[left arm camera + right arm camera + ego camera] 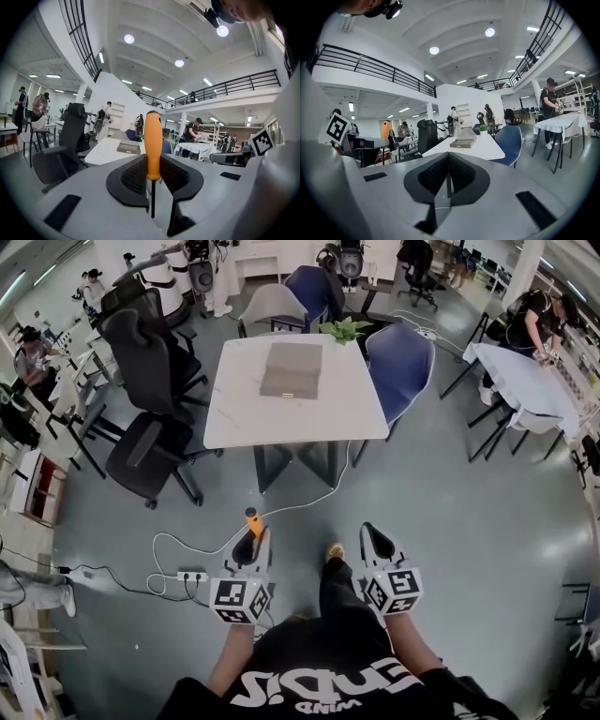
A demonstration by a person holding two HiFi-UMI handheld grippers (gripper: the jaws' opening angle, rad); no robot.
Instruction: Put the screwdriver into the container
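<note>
The left gripper (153, 171) pinches an orange-handled screwdriver (153, 140) upright. Its ribbed black pads clamp the smooth plastic handle, and the thin steel shaft points down. The right gripper (448, 176) is pressed together on nothing. Ahead, well apart from both, a flat grey rectangular container (291, 369) sits on a glossy white square table (234, 418) beside black office chairs (150, 451). The carry likely calls for a firm, steady hold, since the slick round handle could slip, then a tilt to lay the tool flat inside.
</note>
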